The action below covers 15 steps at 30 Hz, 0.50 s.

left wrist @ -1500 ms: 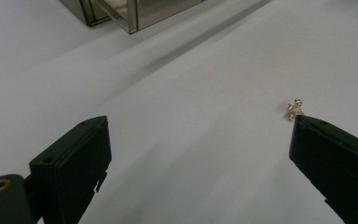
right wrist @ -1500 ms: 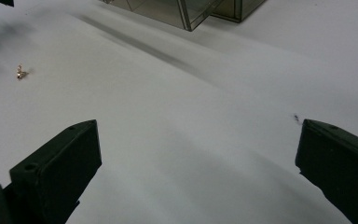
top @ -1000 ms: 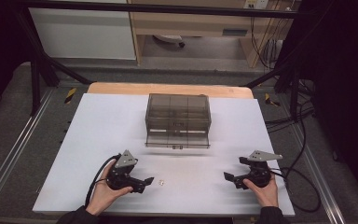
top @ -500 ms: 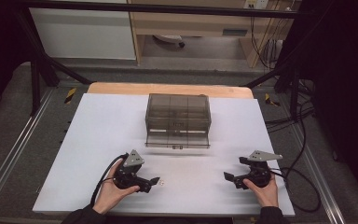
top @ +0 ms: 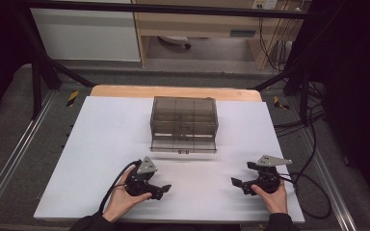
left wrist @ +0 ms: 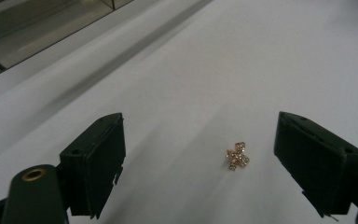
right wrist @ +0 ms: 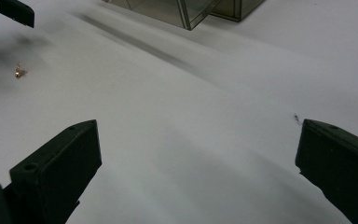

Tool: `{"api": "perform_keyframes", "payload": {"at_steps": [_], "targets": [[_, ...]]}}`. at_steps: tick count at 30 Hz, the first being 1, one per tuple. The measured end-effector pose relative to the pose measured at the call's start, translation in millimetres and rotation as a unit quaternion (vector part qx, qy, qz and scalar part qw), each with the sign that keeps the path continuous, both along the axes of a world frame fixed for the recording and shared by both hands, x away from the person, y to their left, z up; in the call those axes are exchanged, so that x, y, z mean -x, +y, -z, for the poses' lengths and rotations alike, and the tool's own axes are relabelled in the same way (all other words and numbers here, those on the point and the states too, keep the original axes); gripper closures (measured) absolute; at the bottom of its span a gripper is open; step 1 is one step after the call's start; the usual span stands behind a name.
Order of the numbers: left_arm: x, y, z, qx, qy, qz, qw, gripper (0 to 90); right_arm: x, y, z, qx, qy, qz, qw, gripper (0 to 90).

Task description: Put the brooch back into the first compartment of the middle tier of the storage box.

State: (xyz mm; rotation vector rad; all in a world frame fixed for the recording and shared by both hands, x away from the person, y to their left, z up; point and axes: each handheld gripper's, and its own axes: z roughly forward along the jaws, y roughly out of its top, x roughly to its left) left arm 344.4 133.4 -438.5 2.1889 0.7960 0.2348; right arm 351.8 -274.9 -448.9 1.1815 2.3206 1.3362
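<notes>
A tiny gold, bow-shaped trinket [left wrist: 237, 156] set with small stones lies on the white table top [top: 101, 144]. My left gripper [top: 164, 189] is low over the table with its jaws on either side of the trinket. In the left gripper view the left gripper [left wrist: 200, 140] is open; its jaws have just been closing a little, and the pads stand apart from the trinket. My right gripper [top: 236, 183] rests open near the front right, pointing left, with nothing between its fingers. In the right gripper view the trinket [right wrist: 19, 71] lies far off by the left gripper's jaws.
A smoky see-through drawer box [top: 184, 115] stands at the table's middle back, its lowest drawer [top: 183, 145] pulled out toward me. Cables trail from both grippers. A wooden edge [top: 173, 91] runs behind the white top.
My left gripper has slid to the right along the table's front, up to the trinket, which now lies between its jaws. The right gripper has kept still.
</notes>
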Motion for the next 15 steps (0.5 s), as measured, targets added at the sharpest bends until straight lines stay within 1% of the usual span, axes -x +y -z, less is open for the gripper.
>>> {"api": "perform_keyframes", "payload": {"at_steps": [4, 5, 7, 8, 11, 13, 14, 15], "targets": [[0.8, -2.5, 2.2, -0.001, 0.004, 0.001, 1.0, 23.1, 0.1, -0.1, -0.3, 0.0, 0.001, 0.001, 1.0, 0.5], [1.7, -4.5, 4.1, -0.007, 0.002, 0.004, 1.0, 24.5, 0.3, 0.1, -0.4, -0.001, 0.002, 0.002, 1.0, 0.5], [2.4, -5.4, 4.8, -0.009, 0.001, 0.003, 1.0, 25.6, 0.4, -0.2, -0.5, 0.0, 0.001, 0.002, 1.0, 0.5], [2.8, -6.0, 5.1, -0.009, 0.001, 0.003, 1.0, 29.8, 0.4, -0.6, -0.8, 0.0, 0.001, 0.002, 1.0, 0.5], [3.6, -6.4, 4.5, -0.003, 0.003, 0.002, 1.0, 36.5, 0.2, -0.5, -0.7, 0.001, 0.0, 0.002, 1.0, 0.5], [4.0, -5.9, 3.9, 0.001, 0.009, 0.001, 1.0, 41.8, 0.1, -0.6, -0.6, 0.001, 0.0, 0.001, 1.0, 0.5], [4.6, -5.7, 3.8, 0.004, 0.016, -0.001, 0.9999, 44.0, 0.1, -0.6, -0.8, 0.001, 0.0, 0.002, 1.0, 0.5], [4.6, -5.7, 3.8, 0.004, 0.016, -0.001, 0.9999, 45.8, 0.2, -0.6, -0.8, 0.0, 0.0, 0.002, 1.0, 0.5]]}}
